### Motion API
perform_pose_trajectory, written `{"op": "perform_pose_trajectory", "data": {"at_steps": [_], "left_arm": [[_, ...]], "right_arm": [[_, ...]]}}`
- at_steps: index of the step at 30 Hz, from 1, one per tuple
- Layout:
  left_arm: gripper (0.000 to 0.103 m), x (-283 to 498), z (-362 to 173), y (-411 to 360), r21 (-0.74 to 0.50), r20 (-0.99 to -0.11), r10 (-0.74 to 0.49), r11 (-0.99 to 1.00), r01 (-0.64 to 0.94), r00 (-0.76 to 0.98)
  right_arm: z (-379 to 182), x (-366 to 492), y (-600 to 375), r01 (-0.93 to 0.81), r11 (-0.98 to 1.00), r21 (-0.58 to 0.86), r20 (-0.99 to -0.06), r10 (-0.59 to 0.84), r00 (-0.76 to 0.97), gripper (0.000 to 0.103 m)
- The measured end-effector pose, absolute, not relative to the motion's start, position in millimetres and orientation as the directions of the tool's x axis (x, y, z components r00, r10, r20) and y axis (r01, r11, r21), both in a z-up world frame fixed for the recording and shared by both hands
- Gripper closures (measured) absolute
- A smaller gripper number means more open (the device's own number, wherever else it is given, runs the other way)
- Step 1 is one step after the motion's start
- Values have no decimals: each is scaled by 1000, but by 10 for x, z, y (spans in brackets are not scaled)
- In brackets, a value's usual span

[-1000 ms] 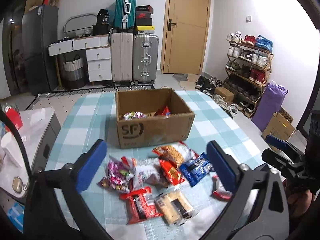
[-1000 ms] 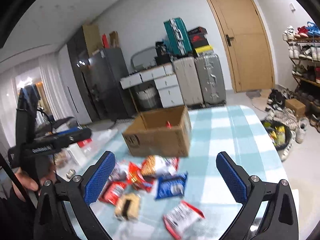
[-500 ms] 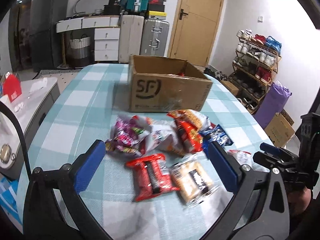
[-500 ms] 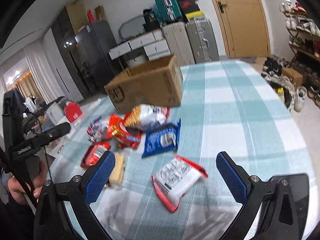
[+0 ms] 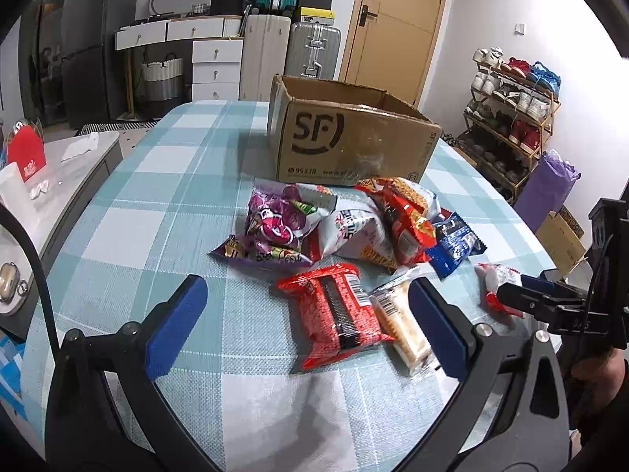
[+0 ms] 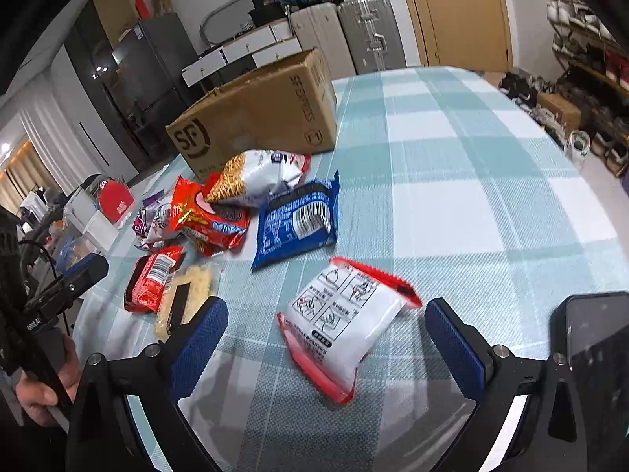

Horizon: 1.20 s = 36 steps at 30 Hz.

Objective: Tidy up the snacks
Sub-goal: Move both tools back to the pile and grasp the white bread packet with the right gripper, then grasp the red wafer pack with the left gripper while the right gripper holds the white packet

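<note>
A: Where do the snacks lie?

B: In a loose heap on the oval table with the teal-and-white checked cloth [image 5: 137,212], just near of the brown cardboard box printed "SF" [image 5: 354,145]. The box stands open-topped at the far middle of the table.

A: What is in the heap?

B: On the left a purple bag of wrapped sweets [image 5: 271,232]; against it a white crinkled bag [image 5: 354,228], then a red-and-orange packet [image 5: 409,216] and a blue foil packet [image 5: 454,244] to the right. Nearer lie a red packet with a barcode [image 5: 338,310] and, touching its right edge, a clear-wrapped pale cake bar [image 5: 401,322].

A: And the left gripper [image 5: 306,322]?

B: Its blue-padded tongs are spread wide, empty, low over the cloth, with the red packet and cake bar between them.

A: The right gripper [image 6: 322,338]?

B: Also wide apart, holding nothing. A white pouch with red edges and printed diagrams [image 6: 342,322] lies flat between its tongs, apart from the heap. A black phone [image 6: 593,338] lies at the near right edge.
</note>
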<state>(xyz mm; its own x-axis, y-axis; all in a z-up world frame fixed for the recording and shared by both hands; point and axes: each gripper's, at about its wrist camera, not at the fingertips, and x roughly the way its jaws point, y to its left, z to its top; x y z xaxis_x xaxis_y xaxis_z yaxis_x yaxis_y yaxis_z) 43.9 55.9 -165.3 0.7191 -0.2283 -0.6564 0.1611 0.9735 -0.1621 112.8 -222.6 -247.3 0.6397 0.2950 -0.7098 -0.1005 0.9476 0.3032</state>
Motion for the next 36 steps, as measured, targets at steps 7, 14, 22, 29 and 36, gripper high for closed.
{"op": "perform_pose_trajectory", "data": {"at_steps": [7, 14, 22, 29, 36], "left_arm": [[1, 440, -1738, 556, -136, -661, -213, 977, 164, 719], [1, 441, -1801, 597, -157, -666, -218, 976, 151, 714], [1, 470, -1857, 621, -170, -671, -232, 973, 159, 704], [1, 477, -1885, 614, -177, -686, -232, 973, 151, 689], [1, 488, -1903, 577, -159, -695, -226, 974, 160, 683]], "right_arm": [[-2489, 1168, -2163, -97, 964, 248, -731, 252, 634, 8], [-2494, 1248, -2041, -104, 984, 144, -756, 177, 631, 21], [-2529, 1240, -1895, -181, 983, 16, -781, 126, 611, 33], [-2511, 1144, -1880, -256, 966, 13, -765, 175, 620, 54], [-2432, 1178, -2073, -255, 953, 164, -722, 293, 627, 60]]}}
